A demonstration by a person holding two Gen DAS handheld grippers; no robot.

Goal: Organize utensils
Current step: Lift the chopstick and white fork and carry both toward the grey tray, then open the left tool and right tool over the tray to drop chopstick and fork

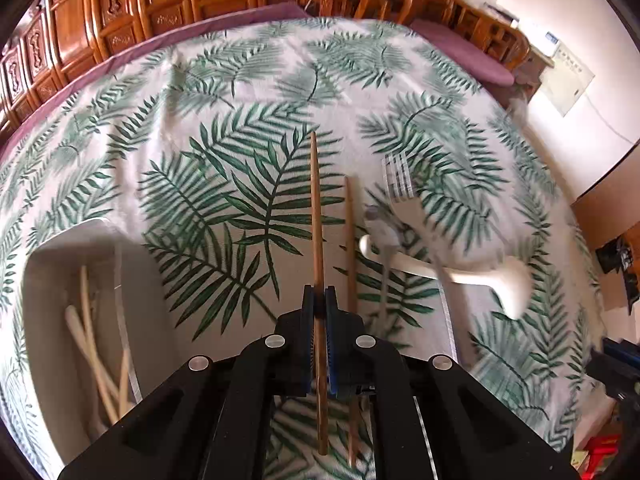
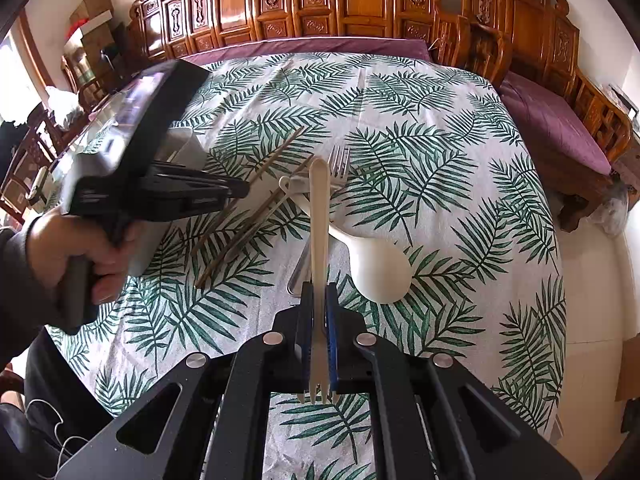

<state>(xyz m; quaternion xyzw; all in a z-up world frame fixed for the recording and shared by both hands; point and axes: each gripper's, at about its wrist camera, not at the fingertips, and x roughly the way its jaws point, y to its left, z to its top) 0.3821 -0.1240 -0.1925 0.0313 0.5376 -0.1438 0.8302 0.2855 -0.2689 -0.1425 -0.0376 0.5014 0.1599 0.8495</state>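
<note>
My left gripper point(image 1: 319, 300) is shut on a brown wooden chopstick point(image 1: 316, 200) that points forward above the leaf-print tablecloth. A second chopstick point(image 1: 350, 240) lies on the cloth just to its right. My right gripper point(image 2: 319, 296) is shut on a cream plastic fork point(image 2: 319, 216), handle forward and tines toward the camera. On the cloth lie a metal fork point(image 2: 339, 164), also in the left wrist view point(image 1: 400, 184), and a white ladle spoon point(image 2: 376, 268), also in the left wrist view point(image 1: 508, 280). The left gripper point(image 2: 236, 190) hovers over the chopsticks point(image 2: 240, 220).
A white organizer tray point(image 1: 44, 288) with several pale utensils point(image 1: 92, 344) in it sits at the left of the table. Carved wooden cabinets point(image 2: 320, 0) and chairs point(image 2: 480, 48) with purple cushions ring the table. The table's right edge point(image 2: 560, 280) drops to the floor.
</note>
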